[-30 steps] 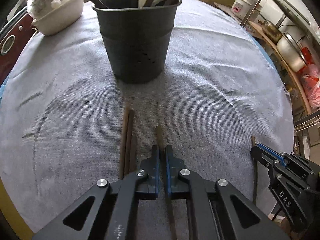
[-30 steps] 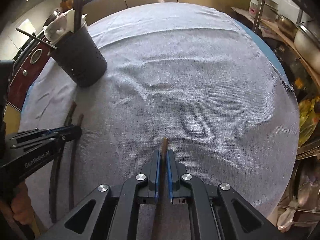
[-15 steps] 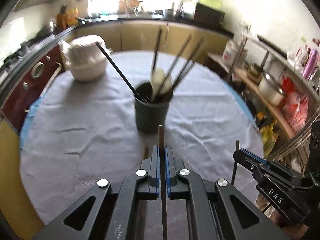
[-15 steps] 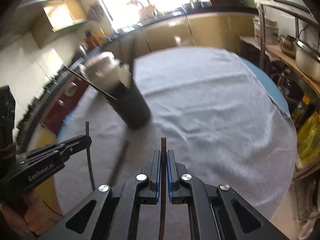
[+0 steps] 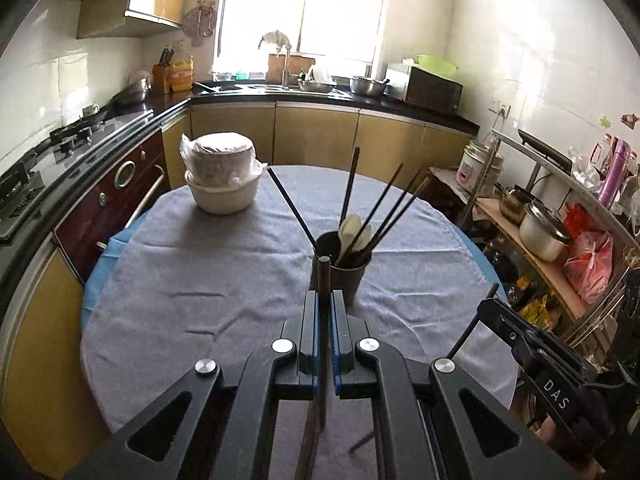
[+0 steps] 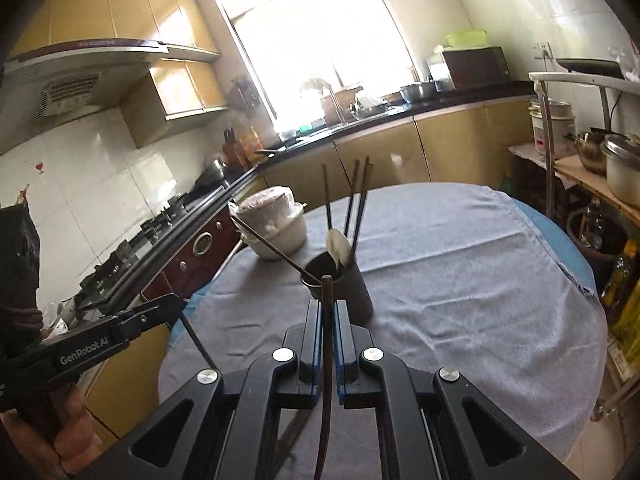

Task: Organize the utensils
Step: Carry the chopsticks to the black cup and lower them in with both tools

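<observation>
Stacked white bowls (image 5: 221, 184) far left on the grey tablecloth (image 5: 208, 272). At centre, dark utensil holder (image 5: 341, 270) upright, bristling with chopsticks and pale spoons. Left gripper (image 5: 324, 300) clamped tight on one brown chopstick (image 5: 323, 280), raised clear of the cloth. Right gripper (image 6: 328, 308) likewise pinching another chopstick (image 6: 327, 292), aloft before the holder.
</observation>
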A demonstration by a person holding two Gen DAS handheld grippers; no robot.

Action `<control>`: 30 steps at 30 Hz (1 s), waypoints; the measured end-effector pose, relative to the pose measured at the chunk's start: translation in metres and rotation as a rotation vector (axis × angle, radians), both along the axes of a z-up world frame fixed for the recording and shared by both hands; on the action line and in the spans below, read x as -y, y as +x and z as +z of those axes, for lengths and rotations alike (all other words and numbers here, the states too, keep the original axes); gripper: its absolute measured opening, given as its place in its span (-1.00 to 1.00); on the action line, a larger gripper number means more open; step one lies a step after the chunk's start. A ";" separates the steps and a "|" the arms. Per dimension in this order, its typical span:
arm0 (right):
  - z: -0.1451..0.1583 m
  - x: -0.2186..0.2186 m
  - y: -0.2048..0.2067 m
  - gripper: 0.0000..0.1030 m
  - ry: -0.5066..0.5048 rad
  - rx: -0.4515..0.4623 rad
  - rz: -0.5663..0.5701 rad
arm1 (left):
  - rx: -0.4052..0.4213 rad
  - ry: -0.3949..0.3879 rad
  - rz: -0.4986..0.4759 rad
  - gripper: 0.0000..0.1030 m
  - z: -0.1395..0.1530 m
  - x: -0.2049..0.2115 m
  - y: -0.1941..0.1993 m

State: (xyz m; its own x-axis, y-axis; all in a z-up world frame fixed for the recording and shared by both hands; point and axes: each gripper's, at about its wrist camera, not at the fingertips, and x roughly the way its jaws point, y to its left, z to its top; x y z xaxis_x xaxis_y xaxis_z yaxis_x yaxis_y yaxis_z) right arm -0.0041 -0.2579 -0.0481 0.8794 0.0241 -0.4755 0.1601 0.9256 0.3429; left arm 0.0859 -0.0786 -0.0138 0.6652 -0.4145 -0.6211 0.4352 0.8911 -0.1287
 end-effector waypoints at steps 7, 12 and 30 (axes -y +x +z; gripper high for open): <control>0.017 -0.009 -0.002 -0.88 -0.012 0.045 0.006 | 0.063 0.008 0.038 -0.90 0.015 -0.005 -0.006; 0.029 -0.016 -0.002 -0.88 -0.026 0.071 0.019 | 0.113 0.018 0.053 -0.90 0.025 -0.010 -0.013; 0.063 -0.036 -0.004 -0.88 -0.085 0.142 0.051 | 0.179 0.022 0.083 -0.90 0.046 -0.026 -0.022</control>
